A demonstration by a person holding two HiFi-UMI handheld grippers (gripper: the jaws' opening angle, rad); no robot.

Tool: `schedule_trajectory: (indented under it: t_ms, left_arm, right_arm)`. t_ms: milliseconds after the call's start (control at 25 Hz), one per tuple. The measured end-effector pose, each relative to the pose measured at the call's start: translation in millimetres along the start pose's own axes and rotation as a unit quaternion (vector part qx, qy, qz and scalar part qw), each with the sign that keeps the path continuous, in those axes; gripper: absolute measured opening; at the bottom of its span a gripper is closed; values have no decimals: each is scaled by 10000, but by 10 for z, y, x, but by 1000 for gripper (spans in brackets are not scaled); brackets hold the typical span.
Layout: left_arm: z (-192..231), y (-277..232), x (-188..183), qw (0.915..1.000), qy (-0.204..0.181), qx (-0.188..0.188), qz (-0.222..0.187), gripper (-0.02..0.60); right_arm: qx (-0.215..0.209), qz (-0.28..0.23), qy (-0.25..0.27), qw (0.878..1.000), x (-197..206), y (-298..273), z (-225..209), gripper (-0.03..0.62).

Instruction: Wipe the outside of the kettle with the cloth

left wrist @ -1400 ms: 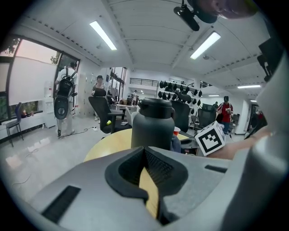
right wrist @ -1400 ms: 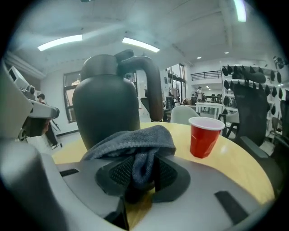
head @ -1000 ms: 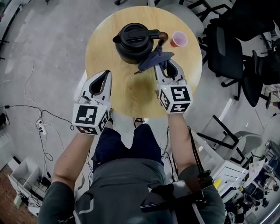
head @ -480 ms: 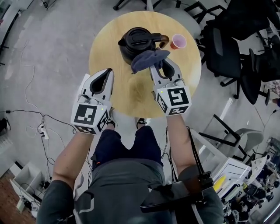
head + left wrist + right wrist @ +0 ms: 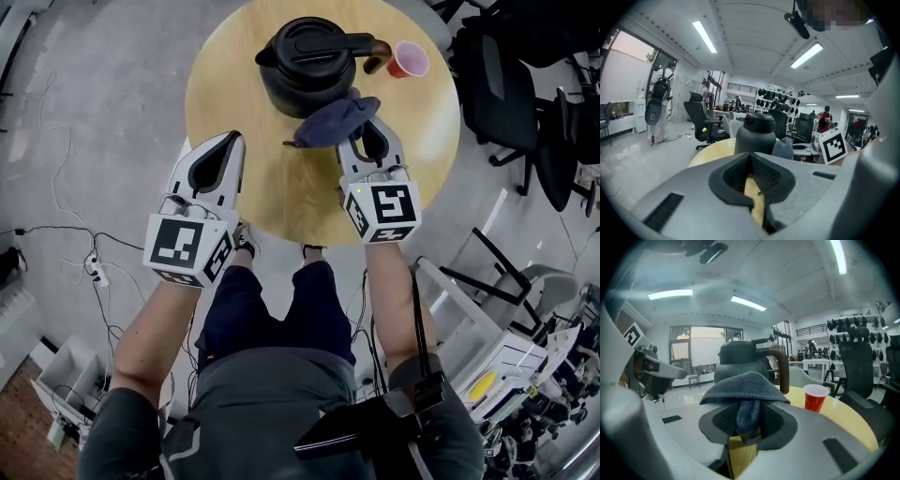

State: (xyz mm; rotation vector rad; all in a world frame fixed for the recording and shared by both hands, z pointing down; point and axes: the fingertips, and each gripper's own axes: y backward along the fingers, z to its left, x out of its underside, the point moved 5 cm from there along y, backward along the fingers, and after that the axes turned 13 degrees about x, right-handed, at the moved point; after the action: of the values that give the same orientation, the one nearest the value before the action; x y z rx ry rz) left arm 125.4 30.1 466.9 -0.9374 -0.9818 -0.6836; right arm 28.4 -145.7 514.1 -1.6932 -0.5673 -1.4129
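Forward since the earlier frame, the right gripper holds the blue cloth at the black kettle's near side on the round table. Left gripper view: jaws together, empty. Right gripper view: jaws clamped on the cloth.

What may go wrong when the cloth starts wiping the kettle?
1. Nothing steadies the kettle: the left hand-held gripper hovers apart from it, so pressing may slide it into the red cup near its handle.
2. The right hand-held gripper pinches only a fold of the cloth, which may slip out.
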Motion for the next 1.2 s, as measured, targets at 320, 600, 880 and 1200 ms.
schedule_trajectory:
  t_ms: [320,600,880,1200]
  left_arm:
    - [71,-55,240,10000,-3,87,37,9]
    - [136,5,221,9999,-11,164,24,9]
    - [86,310,53,9991,222,339,107,9]
    - [64,708,-452,9986,-96,520,-22,9]
  right_arm:
    - [63,668,71,9977,521,-205,78,110]
    - [235,1156,242,9927,691,-283,128,112]
    - [326,1257,50,9915,363,17,222,112]
    - [619,703,-232,9953,-449,535,535,112]
